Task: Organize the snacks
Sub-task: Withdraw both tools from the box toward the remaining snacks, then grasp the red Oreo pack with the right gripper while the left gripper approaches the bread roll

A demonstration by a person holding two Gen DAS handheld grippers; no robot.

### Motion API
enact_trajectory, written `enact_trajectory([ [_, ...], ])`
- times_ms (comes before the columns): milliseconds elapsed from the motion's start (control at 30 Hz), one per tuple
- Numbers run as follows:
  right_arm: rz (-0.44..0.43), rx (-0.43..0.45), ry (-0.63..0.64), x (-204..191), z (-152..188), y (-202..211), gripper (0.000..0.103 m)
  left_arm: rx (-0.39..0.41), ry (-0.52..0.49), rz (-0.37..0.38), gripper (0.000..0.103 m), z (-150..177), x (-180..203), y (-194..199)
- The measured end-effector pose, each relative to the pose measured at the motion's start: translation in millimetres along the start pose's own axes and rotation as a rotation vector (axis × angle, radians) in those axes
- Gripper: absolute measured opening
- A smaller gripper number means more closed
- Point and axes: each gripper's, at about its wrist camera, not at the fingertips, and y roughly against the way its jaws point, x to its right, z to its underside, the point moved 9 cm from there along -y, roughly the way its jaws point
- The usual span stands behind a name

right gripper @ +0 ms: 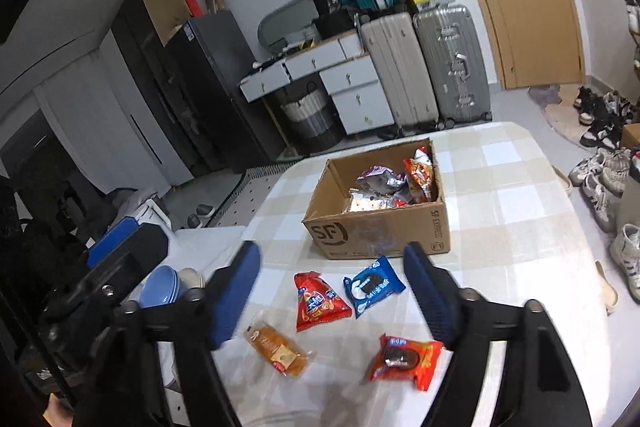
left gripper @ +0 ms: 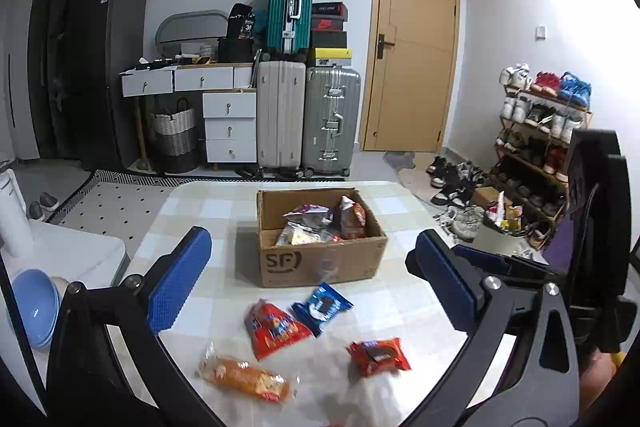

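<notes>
A cardboard box (left gripper: 320, 263) (right gripper: 376, 231) with several snack packs inside stands on the checked table (left gripper: 200, 207) (right gripper: 520, 195). In front of it lie a red triangular bag (left gripper: 276, 329) (right gripper: 318, 301), a blue cookie pack (left gripper: 322, 307) (right gripper: 374, 285), a red cookie pack (left gripper: 378, 355) (right gripper: 406, 361) and an orange bread pack (left gripper: 246, 379) (right gripper: 278, 349). My left gripper (left gripper: 316, 291) is open and empty above these packs. My right gripper (right gripper: 332, 295) is open and empty above them too.
Blue bowls (left gripper: 34, 307) (right gripper: 160, 285) sit on a white stand left of the table. Suitcases (left gripper: 308, 119) (right gripper: 424, 63), drawers and a door (left gripper: 412, 39) line the far wall. A shoe rack (left gripper: 536, 131) and shoes on the floor stand to the right.
</notes>
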Motion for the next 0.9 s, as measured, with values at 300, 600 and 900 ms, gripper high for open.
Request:
enact_trajectory([
  [300,0.016,0.033,0.066,-8.7,40.1,32.7,0.085,-0.019,0.055,-0.005,0.102,30.3,-16.3,57.5],
  [600,0.079,-0.034,0.100,30.7,96.7,7.5,0.085,-0.078,0.139,-0.070,0.102,93.5,-69.9,43.3],
  [900,0.114,-0.225,0.064,81.4,140.7,-63.6,0.085,-0.175,0.271,-0.113,0.102,151.2,-116.6,-21.4],
])
